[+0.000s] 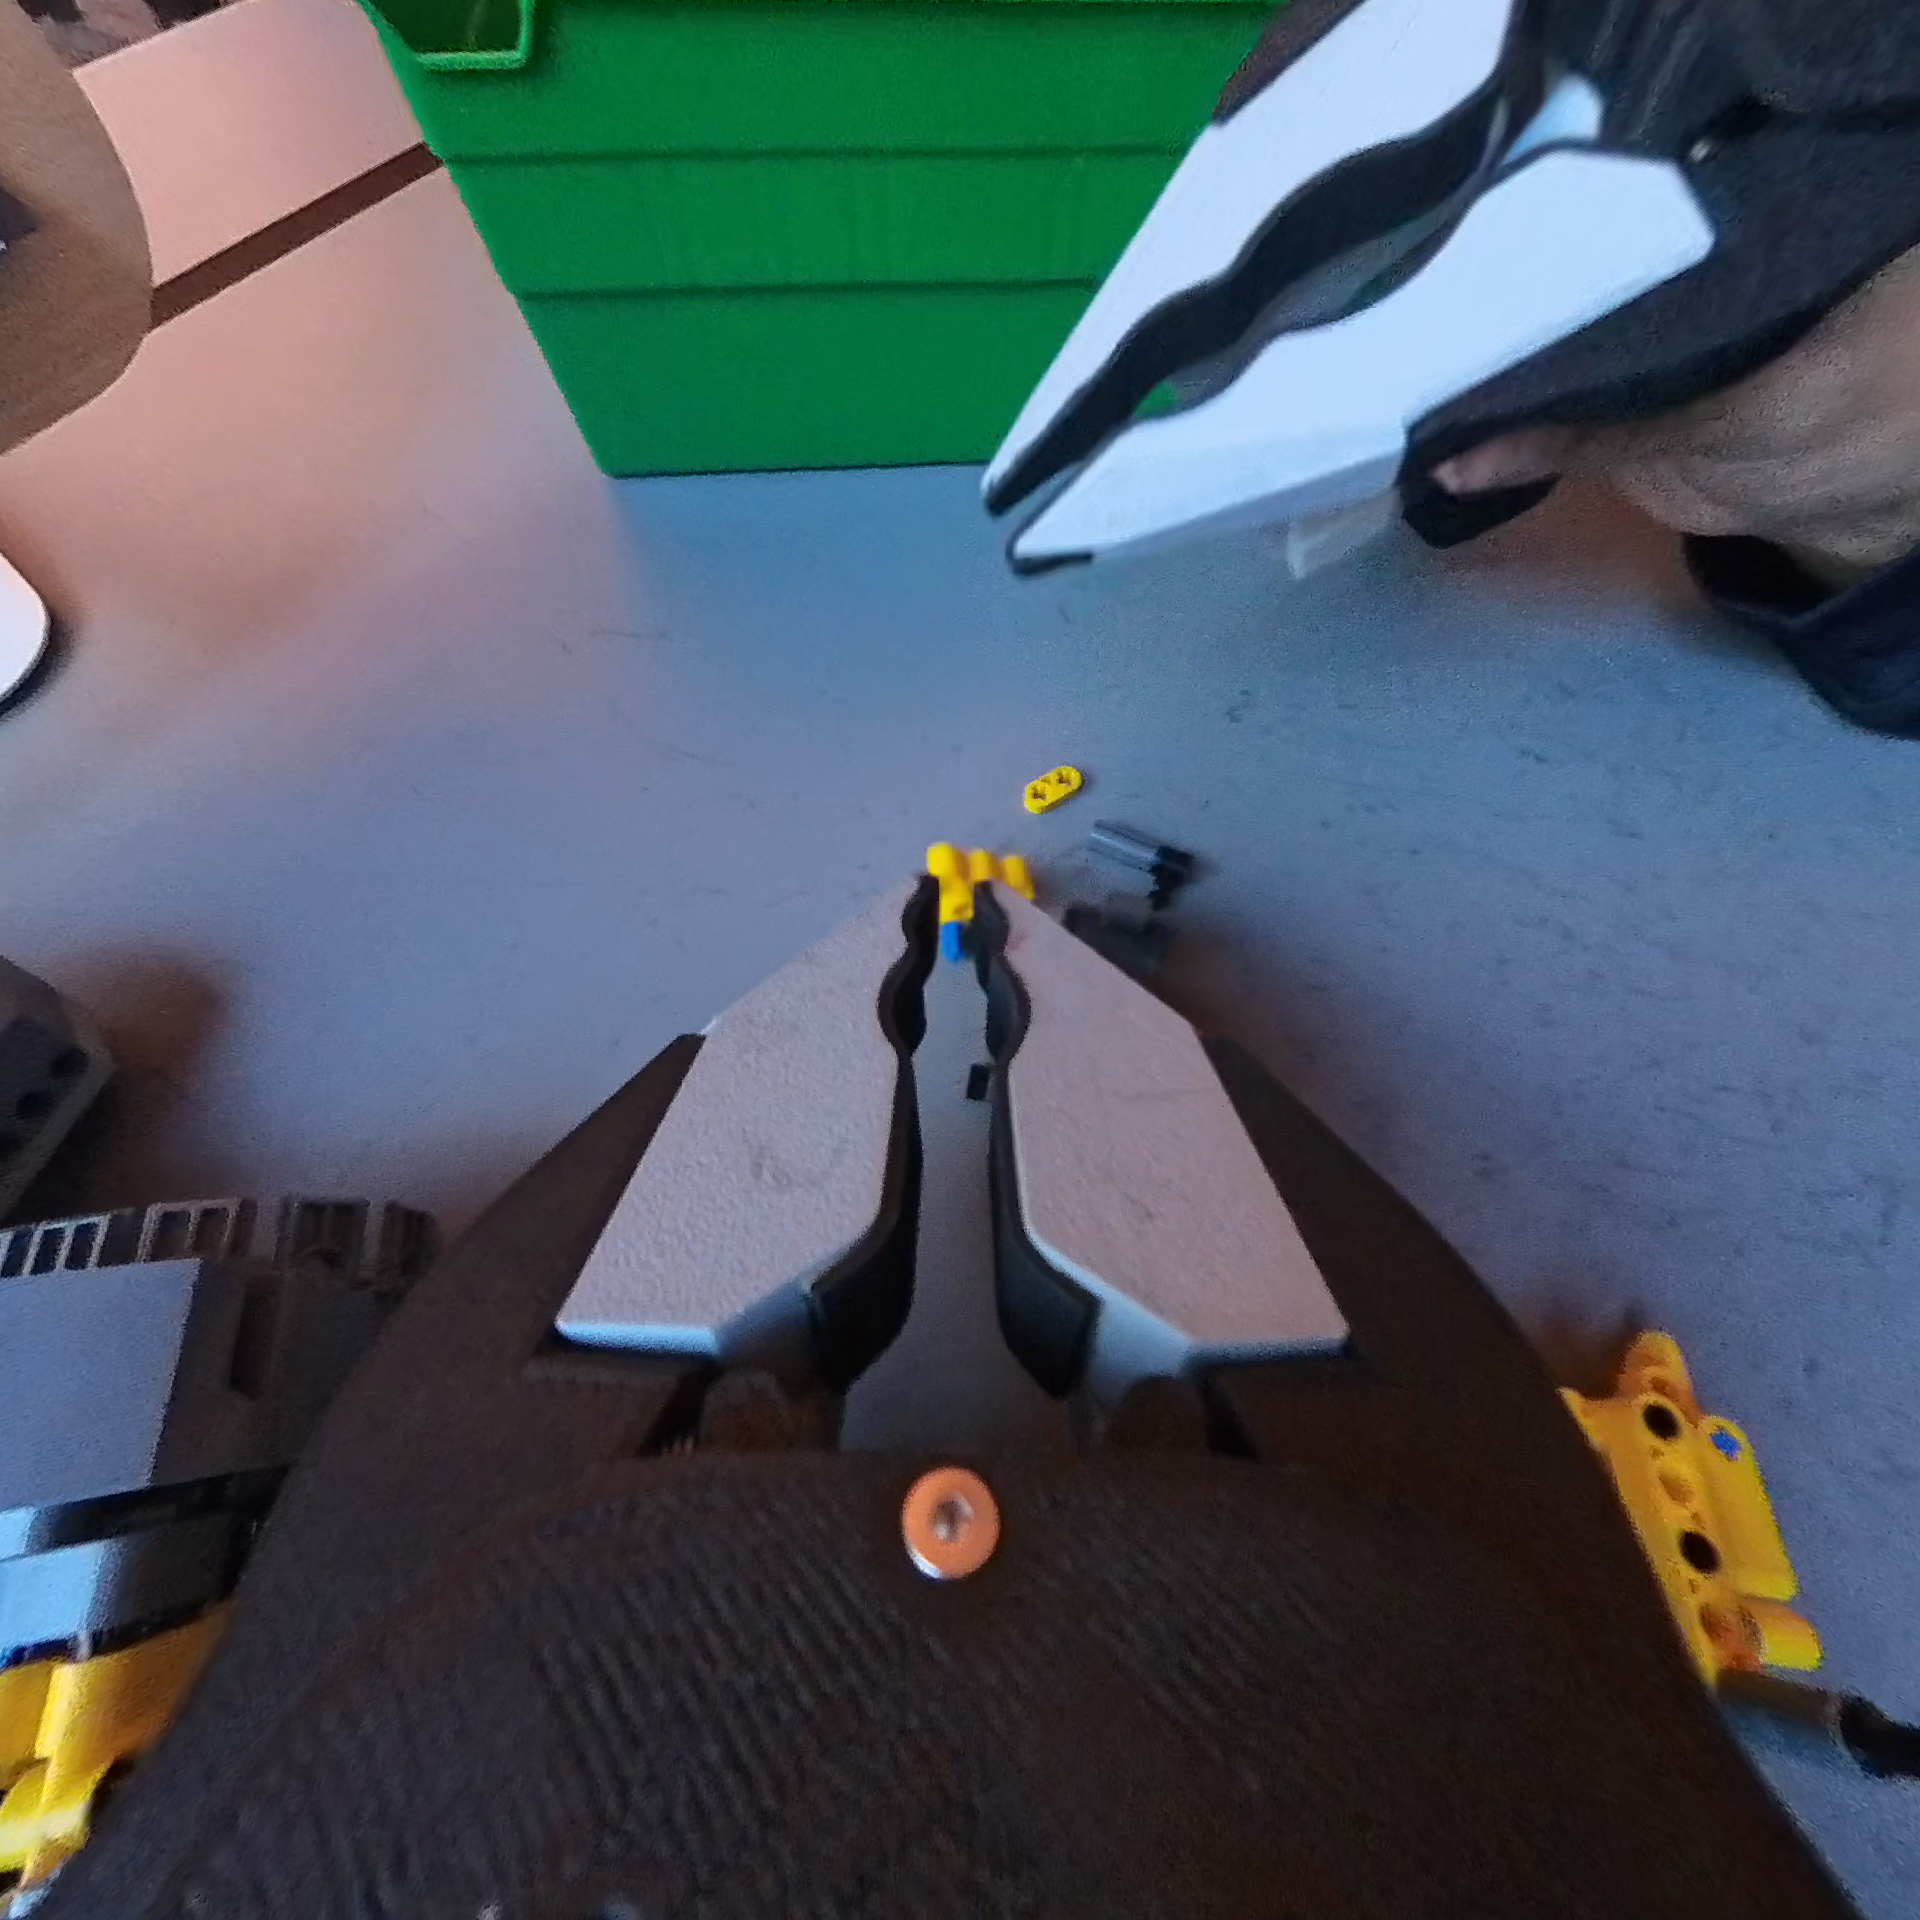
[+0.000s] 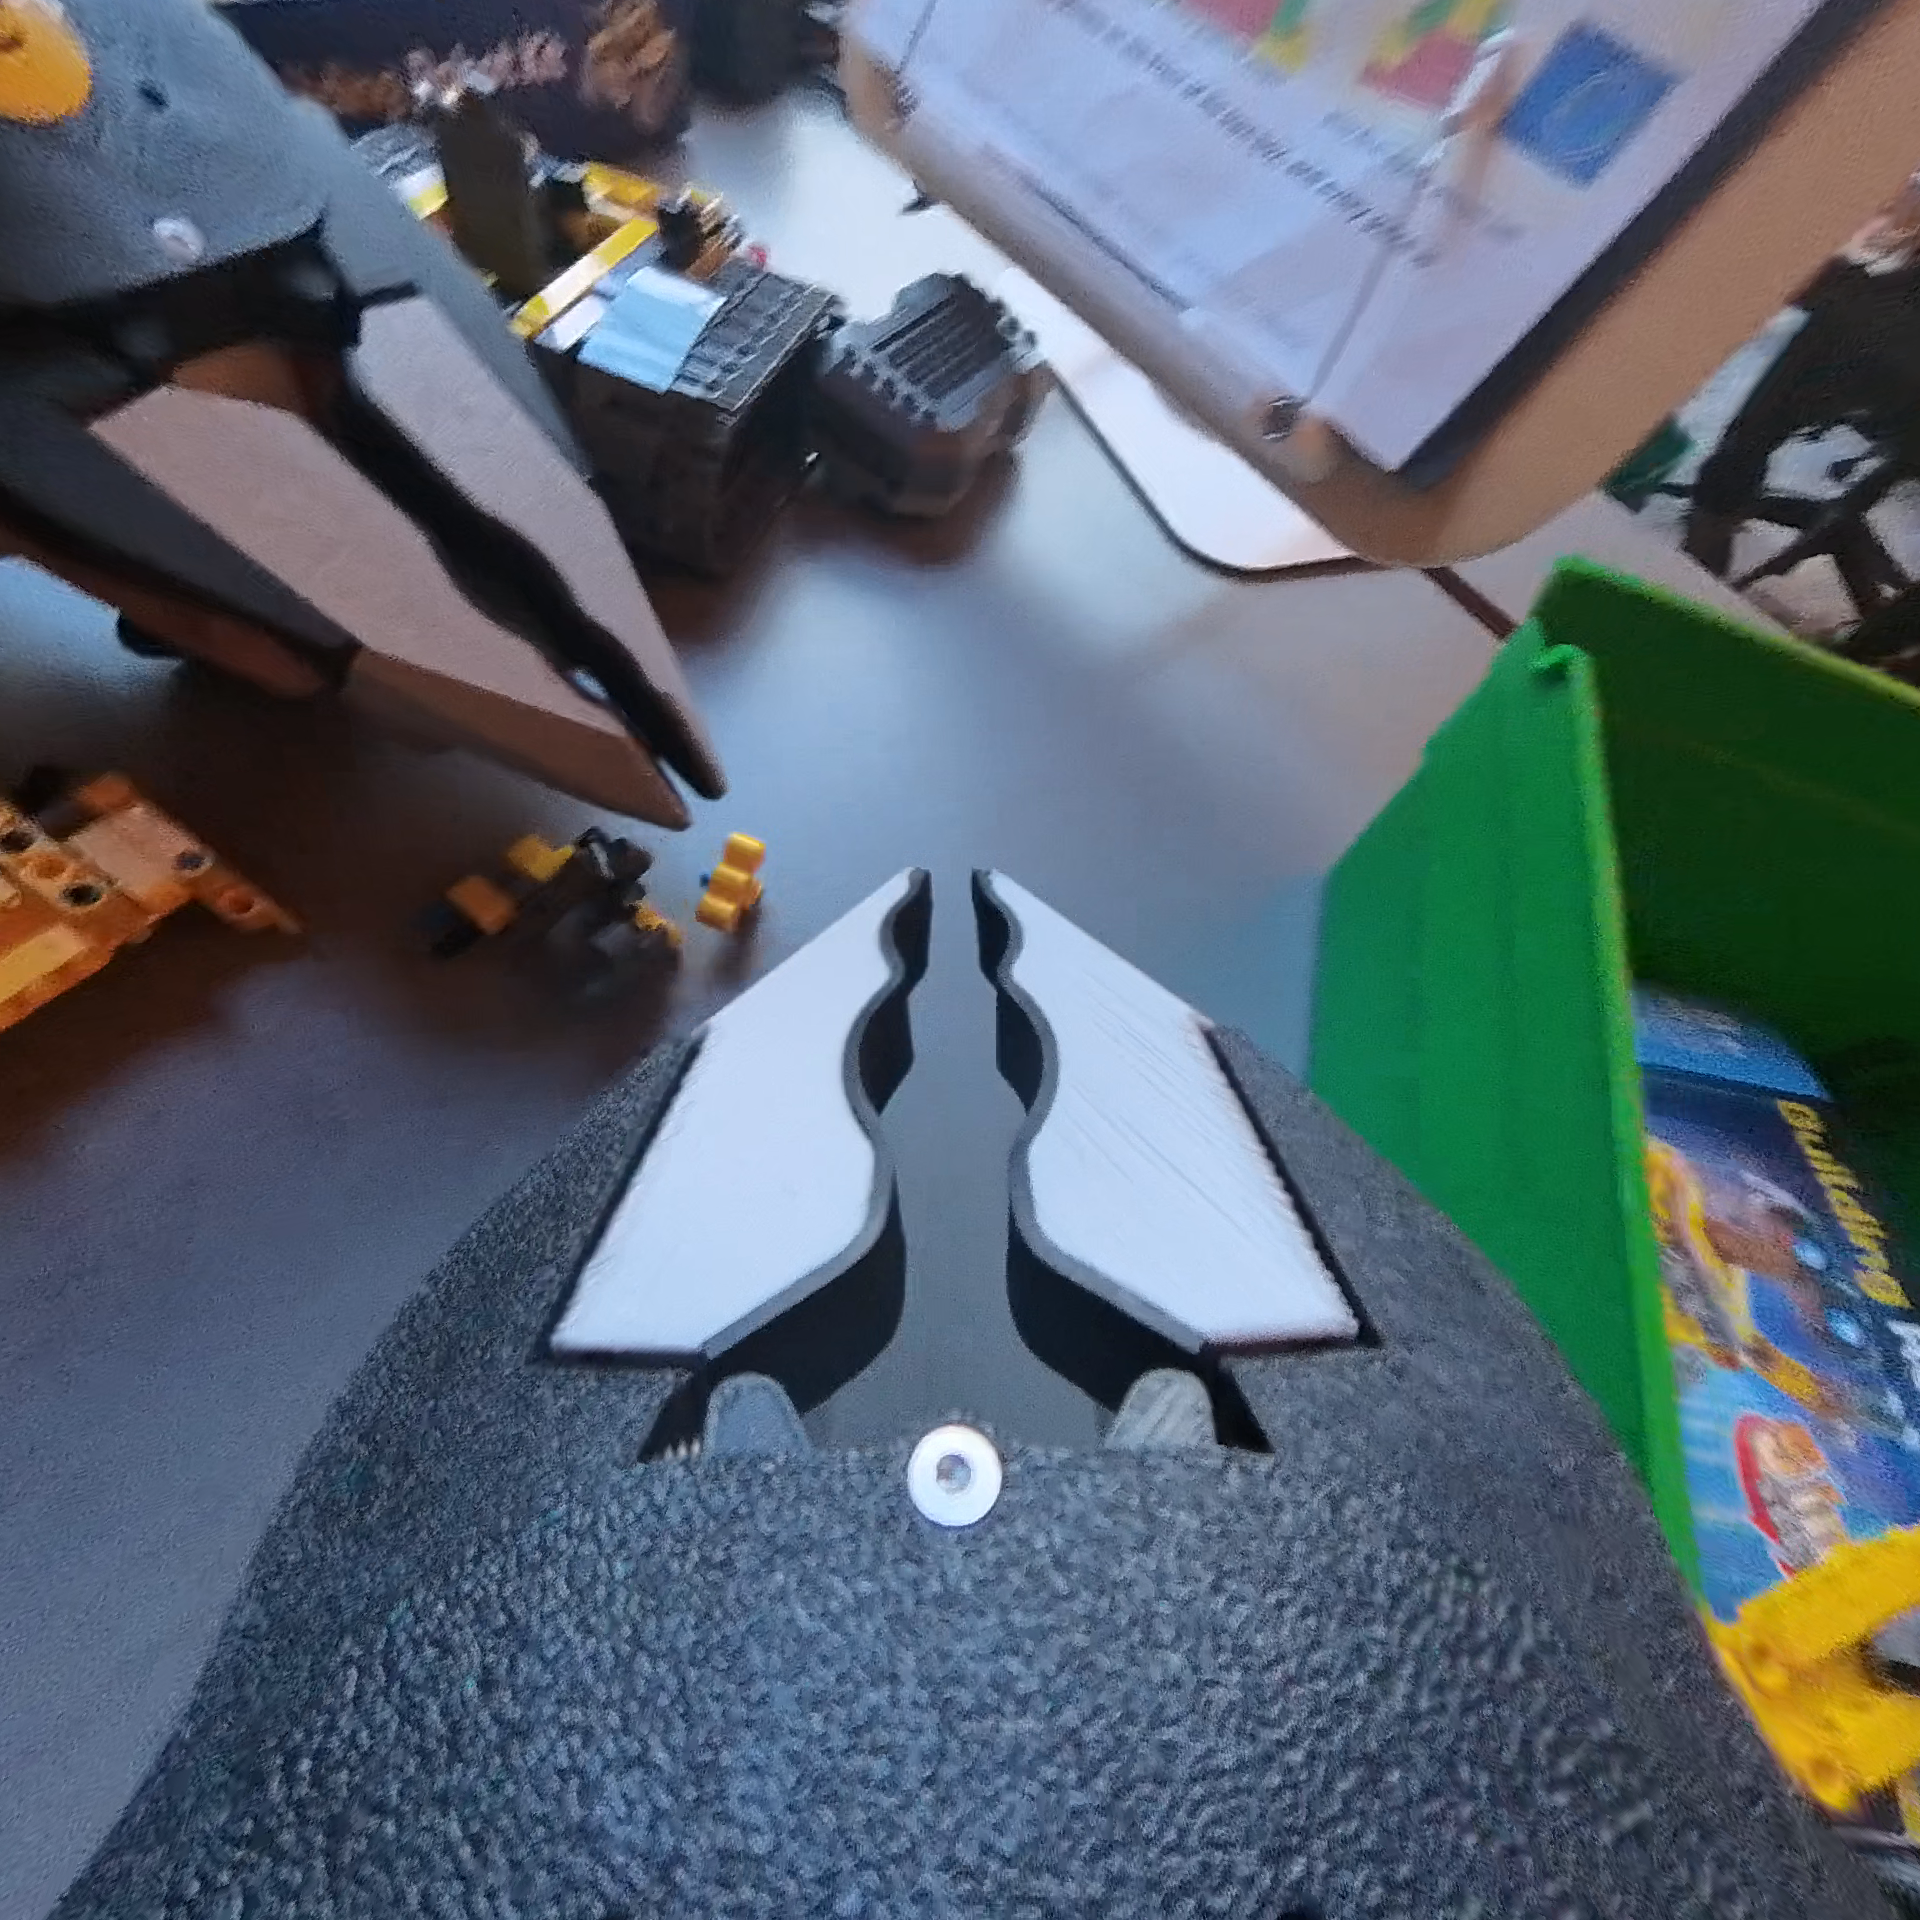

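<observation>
My left gripper (image 1: 954,896) has its jaws almost together, with only a thin gap. A small yellow brick piece with a blue pin (image 1: 977,868) shows at its tips. In the right wrist view this piece (image 2: 732,891) lies on the grey table (image 2: 935,727), just below the left gripper's tips (image 2: 694,805) and apart from them. My right gripper (image 2: 952,883) is empty, its jaws nearly together, and it hovers above the table beside the green bin (image 2: 1475,1039). It also shows in the left wrist view (image 1: 1013,530), raised at the upper right.
A flat yellow two-hole piece (image 1: 1052,790) and black parts (image 1: 1138,873) lie by the brick piece. A yellow beam assembly (image 1: 1683,1507) and a black tracked model (image 2: 686,374) are nearby. The bin holds a printed booklet (image 2: 1787,1299). A cardboard box (image 2: 1299,208) stands behind. The tips of one gripper are about 7 cm away from the tips of the other.
</observation>
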{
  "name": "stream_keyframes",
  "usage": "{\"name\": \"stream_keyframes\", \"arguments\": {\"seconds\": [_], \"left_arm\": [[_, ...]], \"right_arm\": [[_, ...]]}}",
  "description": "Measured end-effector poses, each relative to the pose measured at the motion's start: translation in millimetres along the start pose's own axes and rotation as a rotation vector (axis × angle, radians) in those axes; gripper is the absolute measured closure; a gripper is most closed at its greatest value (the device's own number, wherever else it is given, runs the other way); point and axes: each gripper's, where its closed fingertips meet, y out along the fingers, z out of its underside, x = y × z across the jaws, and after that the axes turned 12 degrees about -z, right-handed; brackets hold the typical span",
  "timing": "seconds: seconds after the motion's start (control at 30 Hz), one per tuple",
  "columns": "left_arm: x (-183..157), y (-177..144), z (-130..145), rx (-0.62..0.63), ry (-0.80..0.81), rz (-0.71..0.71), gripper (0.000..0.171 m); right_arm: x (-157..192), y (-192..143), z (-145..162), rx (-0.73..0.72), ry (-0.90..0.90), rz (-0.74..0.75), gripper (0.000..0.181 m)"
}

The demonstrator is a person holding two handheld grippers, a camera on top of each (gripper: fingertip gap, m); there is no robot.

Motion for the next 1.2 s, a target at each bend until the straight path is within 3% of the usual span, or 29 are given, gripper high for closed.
{"name": "stream_keyframes", "arguments": {"seconds": [0.33,0.63,0.77,1.03,1.2], "left_arm": [[0,2,2,0.010,0.020,-0.009,0.164],[-2,2,1,0.000,0.062,-0.020,0.165],[-4,3,1,-0.002,0.090,-0.028,0.165],[1,2,-3,-0.019,0.052,-0.043,0.162],[4,0,-5,-0.031,0.055,-0.051,0.149]], "right_arm": [[13,16,36,0.176,0.086,-0.108,0.170],[33,15,18,0.095,0.054,-0.229,0.161],[45,23,26,0.146,-0.007,-0.255,0.161],[47,31,40,0.239,-0.059,-0.231,0.177],[39,24,25,0.152,-0.043,-0.194,0.177]]}}
